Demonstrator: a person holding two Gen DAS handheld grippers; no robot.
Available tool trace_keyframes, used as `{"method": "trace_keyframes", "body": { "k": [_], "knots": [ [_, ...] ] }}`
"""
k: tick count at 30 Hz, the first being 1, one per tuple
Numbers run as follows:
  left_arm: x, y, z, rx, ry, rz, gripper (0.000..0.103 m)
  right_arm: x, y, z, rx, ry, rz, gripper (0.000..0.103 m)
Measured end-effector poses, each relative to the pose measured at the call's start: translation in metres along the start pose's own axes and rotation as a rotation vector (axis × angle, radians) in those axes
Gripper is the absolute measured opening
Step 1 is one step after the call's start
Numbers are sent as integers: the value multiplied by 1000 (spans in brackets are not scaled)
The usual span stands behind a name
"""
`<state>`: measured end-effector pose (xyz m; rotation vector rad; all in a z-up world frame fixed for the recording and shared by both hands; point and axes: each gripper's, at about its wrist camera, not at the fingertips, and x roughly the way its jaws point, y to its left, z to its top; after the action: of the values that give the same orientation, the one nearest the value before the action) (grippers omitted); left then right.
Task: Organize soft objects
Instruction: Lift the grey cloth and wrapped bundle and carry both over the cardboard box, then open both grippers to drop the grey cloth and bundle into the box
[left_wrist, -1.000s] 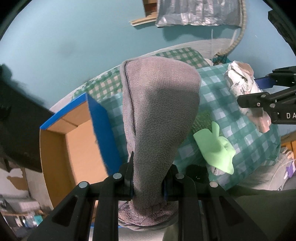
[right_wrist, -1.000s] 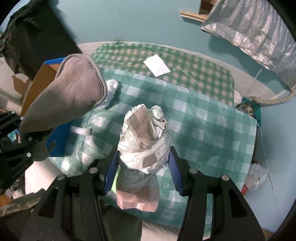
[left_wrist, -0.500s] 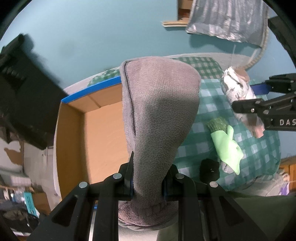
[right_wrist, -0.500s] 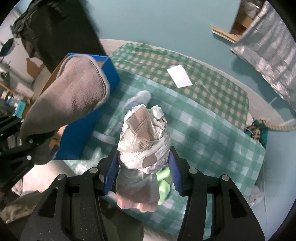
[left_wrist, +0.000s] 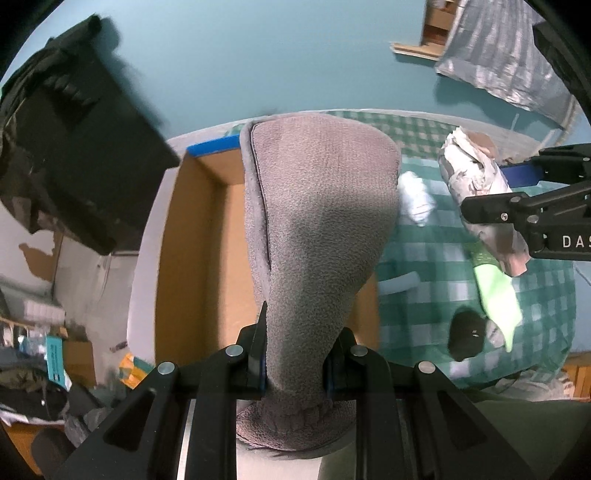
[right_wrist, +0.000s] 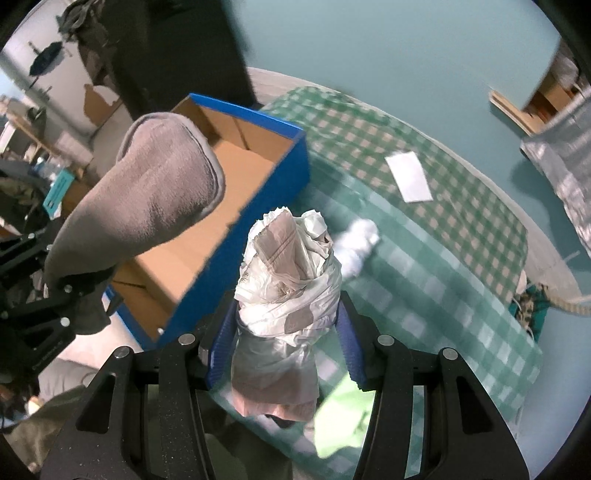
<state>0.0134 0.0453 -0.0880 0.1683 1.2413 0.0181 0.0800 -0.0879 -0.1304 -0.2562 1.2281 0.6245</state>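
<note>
**Both loads over the box side: line up, then drop**

Left gripper (left_wrist: 295, 363) is clamped on the grey fleece slipper (left_wrist: 317, 229), pinched low near its cuff, toe sticking forward past the fingertips. The open cardboard box (left_wrist: 192, 258) lies directly beneath and to the left of that claw. Best move: get the toe fully inside the walls before letting go, then open wide, since fleece tends to snag on the pads.

Right gripper (right_wrist: 288, 332) squeezes a crumpled white bundle (right_wrist: 288, 266), probably a balled plastic bag, though blur makes it hard to call. The box's blue wall (right_wrist: 236, 258) sits just left of that claw, so the bundle hangs over the green checked cloth (right_wrist: 443, 266), not the box. It needs to shift further left over the opening before release. A white sock (right_wrist: 358, 243) lies ahead and right of the claw, a lime green glove (right_wrist: 340, 417) below it; both are on the cloth.

Versus a second ago: the box filled only the left edge of the left view; now it's under the slipper. Both grips unchanged, both claws have travelled towards the box.
</note>
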Motion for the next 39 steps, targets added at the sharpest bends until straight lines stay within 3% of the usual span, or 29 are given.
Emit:
{"method": "trace_keyframes", "body": {
  "k": [16, 28, 34, 39],
  "knots": [
    [46, 62, -3, -105, 80, 45, 22, 55, 71, 63, -118, 71, 44, 52],
    [77, 80, -5, -119, 142, 43, 23, 91, 95, 81, -135, 130, 48, 52],
    [80, 86, -11, -133, 167, 61, 41, 94, 98, 85, -130, 116, 58, 55],
    [77, 86, -11, -137, 164, 58, 49, 93, 99, 85, -135, 108, 42, 70]
  ]
}}
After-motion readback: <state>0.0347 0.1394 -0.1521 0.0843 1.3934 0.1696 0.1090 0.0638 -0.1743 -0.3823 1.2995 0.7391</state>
